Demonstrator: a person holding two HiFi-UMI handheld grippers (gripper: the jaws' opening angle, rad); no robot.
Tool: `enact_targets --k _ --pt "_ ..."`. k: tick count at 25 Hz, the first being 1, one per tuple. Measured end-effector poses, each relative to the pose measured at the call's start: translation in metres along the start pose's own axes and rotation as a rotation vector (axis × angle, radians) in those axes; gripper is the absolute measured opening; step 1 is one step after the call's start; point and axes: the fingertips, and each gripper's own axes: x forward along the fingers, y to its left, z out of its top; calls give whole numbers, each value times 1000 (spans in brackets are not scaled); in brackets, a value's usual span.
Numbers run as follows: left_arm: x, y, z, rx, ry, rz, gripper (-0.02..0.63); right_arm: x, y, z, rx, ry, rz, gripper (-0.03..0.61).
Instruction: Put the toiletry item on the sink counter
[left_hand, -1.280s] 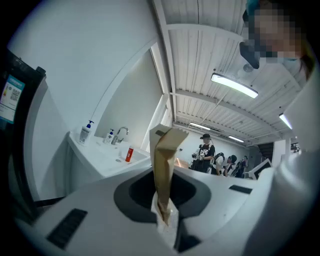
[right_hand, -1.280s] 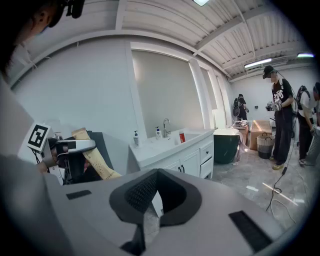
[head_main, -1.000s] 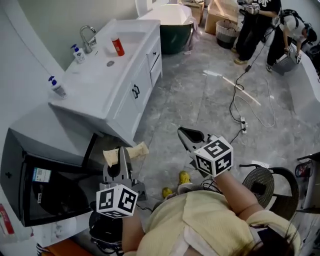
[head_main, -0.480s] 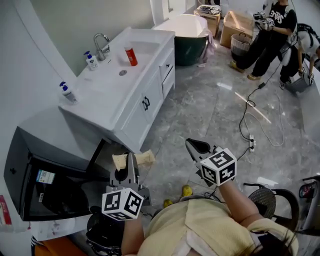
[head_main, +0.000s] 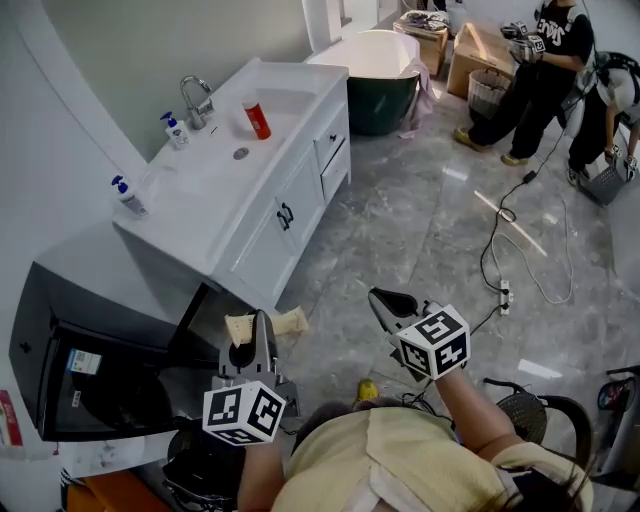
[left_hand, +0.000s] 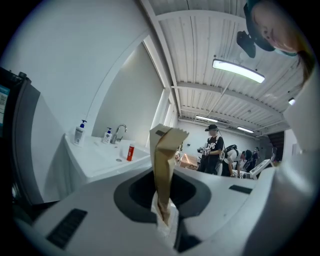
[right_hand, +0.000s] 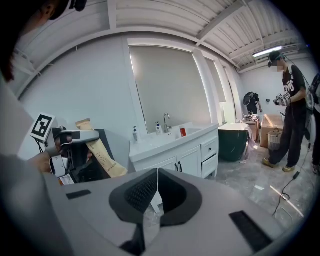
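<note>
A flat tan packet (head_main: 268, 325) is the toiletry item; my left gripper (head_main: 257, 330) is shut on its lower end. In the left gripper view the packet (left_hand: 164, 160) stands upright out of the jaws of the left gripper (left_hand: 165, 217). The white sink counter (head_main: 205, 190) lies ahead and to the left, well apart from the packet. My right gripper (head_main: 386, 301) hovers over the floor, shut and empty. In the right gripper view, the right gripper's (right_hand: 154, 196) jaws meet, and to the left I see the left gripper (right_hand: 75, 136) with the packet (right_hand: 101, 155).
On the counter stand a red bottle (head_main: 257, 118), a faucet (head_main: 196, 98) and two pump bottles (head_main: 176, 131) (head_main: 126, 197). A dark box (head_main: 90, 360) sits at my left, a bathtub (head_main: 365, 55) beyond the counter. Two people (head_main: 540, 70) stand far right; a cable (head_main: 500, 250) crosses the floor.
The head view has swung a little, so the counter sits lower and further right in frame. Both grippers keep their places, and the packet stays in the left one.
</note>
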Motion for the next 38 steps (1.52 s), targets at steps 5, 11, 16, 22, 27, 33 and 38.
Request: enact_targets --k 5,11,16,22,27,33,38 --pt "11 -14 -4 11 16 0 69 -2 -13 -3 11 6 14 26" --pt "26 -18 -2 22 23 -1 69 4 -24 2 11 9 14 26" --pt "43 -12 -3 8 24 -9 69 13 -34 6 3 18 4 26" --pt "69 2 -1 -14 23 -39 69 35 -44 19 -8 20 -20 26" --pt "94 25 14 -24 13 -44 69 67 -48 36 -14 27 -17 26" --pt "121 49 27 -21 15 -45 69 105 -51 56 -18 39 4 27" --pt "135 71 33 -24 26 -33 69 134 -49 71 -28 46 15 26"
